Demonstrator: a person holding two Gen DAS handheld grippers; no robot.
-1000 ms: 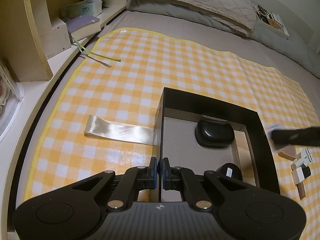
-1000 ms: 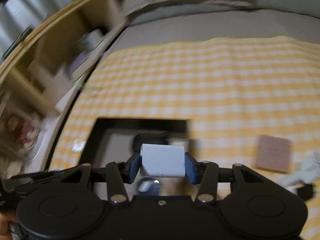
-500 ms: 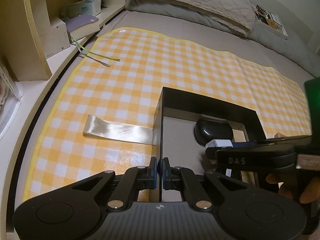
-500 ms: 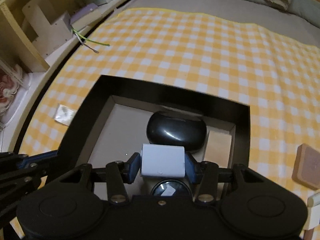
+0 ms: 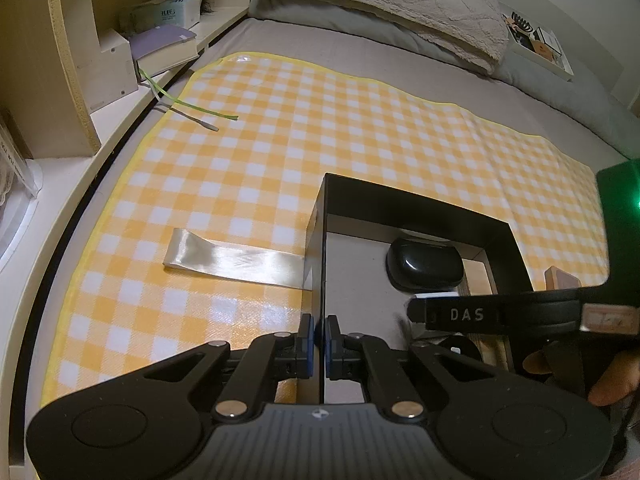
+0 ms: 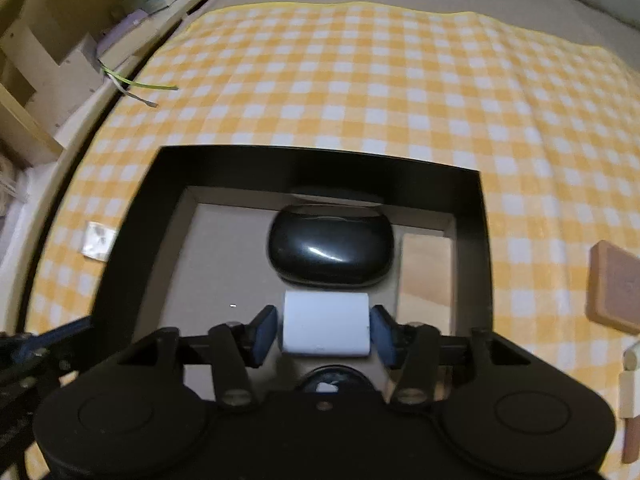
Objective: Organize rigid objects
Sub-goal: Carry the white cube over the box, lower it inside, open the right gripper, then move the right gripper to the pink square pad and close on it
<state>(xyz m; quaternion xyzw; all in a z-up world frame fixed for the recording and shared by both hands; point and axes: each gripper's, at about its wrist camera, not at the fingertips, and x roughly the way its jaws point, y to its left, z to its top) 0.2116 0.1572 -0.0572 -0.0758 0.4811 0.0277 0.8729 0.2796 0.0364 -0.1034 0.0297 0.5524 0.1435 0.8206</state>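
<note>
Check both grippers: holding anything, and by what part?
Left gripper is shut on the black box, pinching its left wall. Right gripper has its pads slightly off the short ends of the white block, so it looks released.

The clearest lettering is "DAS" in pale capitals on the side of the right gripper [image 5: 416,312], which reaches over the black box [image 5: 416,204] from the right. Far left of the box, on the shelf, a tissue pack [image 5: 162,10] carries print too small and blurred to read with certainty. Nothing else is legible.
</note>
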